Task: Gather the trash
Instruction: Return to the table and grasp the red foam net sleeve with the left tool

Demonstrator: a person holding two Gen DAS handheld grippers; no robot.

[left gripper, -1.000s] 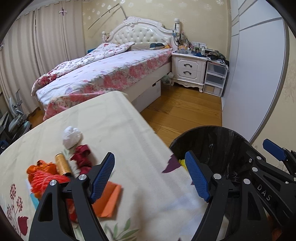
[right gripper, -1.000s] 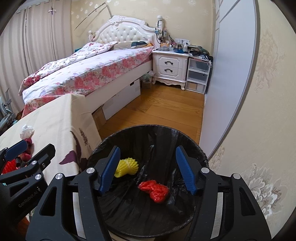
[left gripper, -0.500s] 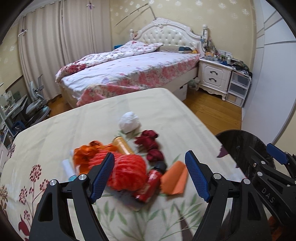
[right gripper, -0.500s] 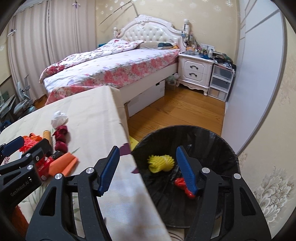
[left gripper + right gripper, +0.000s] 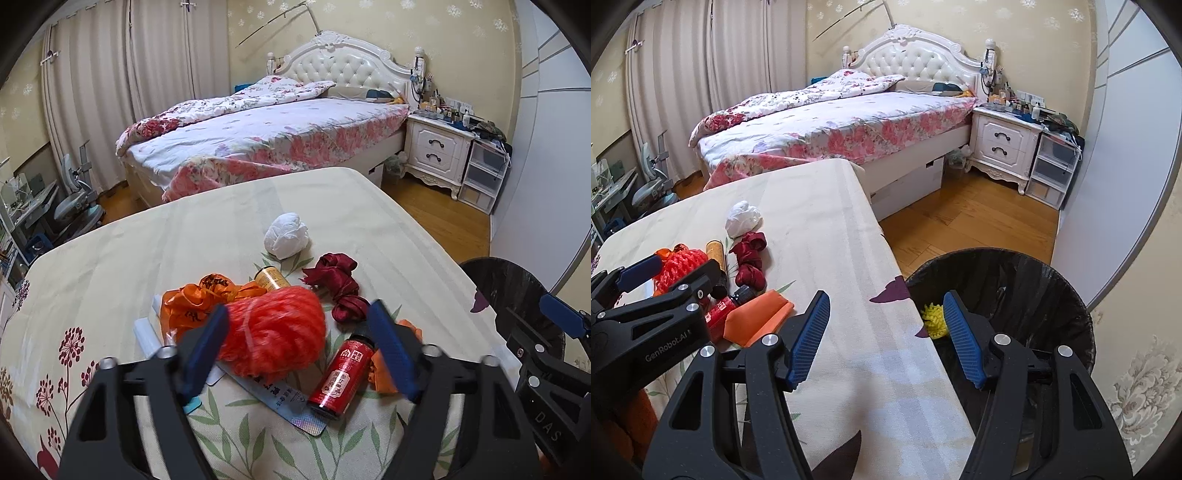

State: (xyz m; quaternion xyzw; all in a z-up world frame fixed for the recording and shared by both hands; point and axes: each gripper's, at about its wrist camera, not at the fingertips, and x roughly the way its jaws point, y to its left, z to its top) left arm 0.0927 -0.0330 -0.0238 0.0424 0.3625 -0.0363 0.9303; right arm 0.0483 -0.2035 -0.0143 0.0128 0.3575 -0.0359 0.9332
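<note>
Trash lies heaped on the cloth-covered table (image 5: 147,251): a red mesh wad (image 5: 280,336), a red bottle (image 5: 341,376), an orange plastic bag (image 5: 199,299), orange paper (image 5: 384,369), a dark red ribbon (image 5: 336,284), a gold bottle (image 5: 271,278) and a white paper ball (image 5: 286,236). My left gripper (image 5: 299,312) straddles the red mesh wad and the red bottle; its jaws are closing and the pads are clear of both. The right gripper (image 5: 886,297) is open and empty over the table's edge beside the black-lined bin (image 5: 1052,280), which holds a yellow mesh piece (image 5: 932,319).
A foil blister strip (image 5: 284,402) and a white tube (image 5: 146,336) lie under the heap. Beyond the table stand a flowered bed (image 5: 277,136), a white nightstand (image 5: 436,155) and plastic drawers (image 5: 480,177). Wooden floor (image 5: 979,214) runs between bed and bin.
Both views have swung left, from over the bin to the table. The trash heap now sits between the left fingers, which have narrowed. The right gripper's opening looks the same.
</note>
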